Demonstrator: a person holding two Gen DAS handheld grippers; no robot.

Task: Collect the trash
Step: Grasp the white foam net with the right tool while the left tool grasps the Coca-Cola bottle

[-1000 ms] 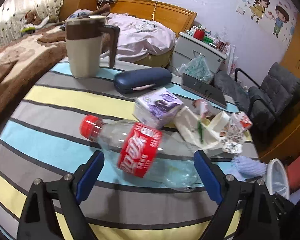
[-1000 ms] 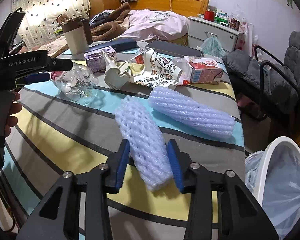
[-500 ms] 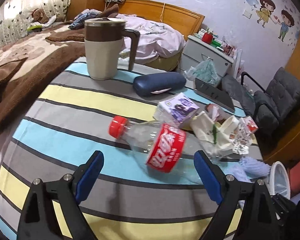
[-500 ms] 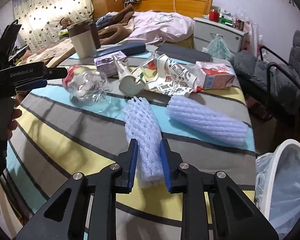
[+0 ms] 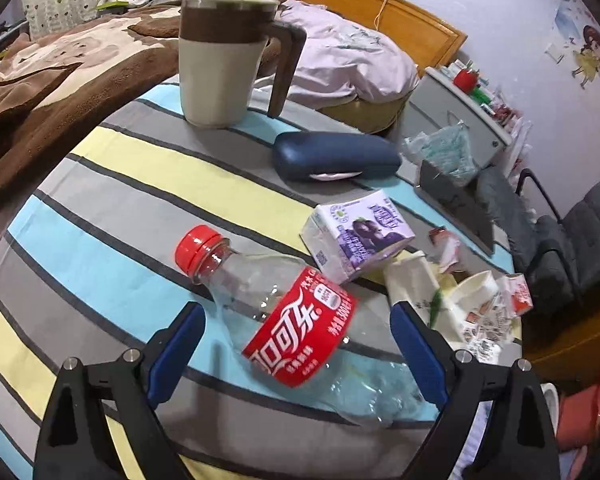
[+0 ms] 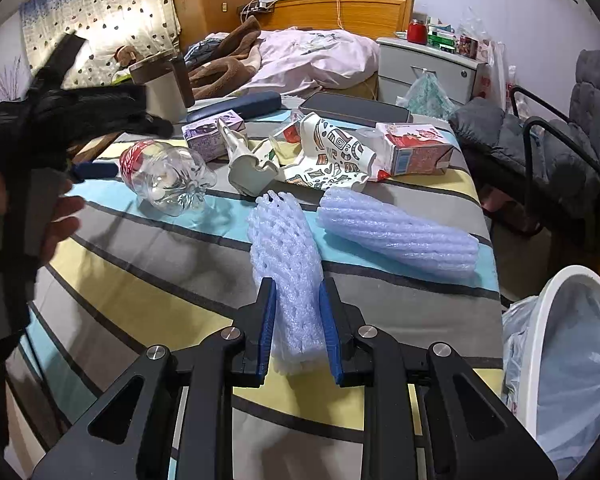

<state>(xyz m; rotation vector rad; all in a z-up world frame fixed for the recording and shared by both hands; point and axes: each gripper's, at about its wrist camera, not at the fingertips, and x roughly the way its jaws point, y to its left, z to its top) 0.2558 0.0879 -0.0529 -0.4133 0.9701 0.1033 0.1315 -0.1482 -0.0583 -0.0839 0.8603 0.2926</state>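
The right tongs (image 6: 298,322) have just been closing and now pinch the near end of a foam net sleeve (image 6: 286,256) lying on the striped counter (image 6: 140,280). A second foam sleeve (image 6: 396,234) lies just beside it. The left tongs (image 5: 296,340) stand wide open around the empty plastic bottle (image 5: 284,316), pads not pressing it. A lined bin (image 6: 572,360) stands at the counter's right edge.

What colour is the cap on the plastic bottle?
Red. The bottle cap shows best in the left wrist view.
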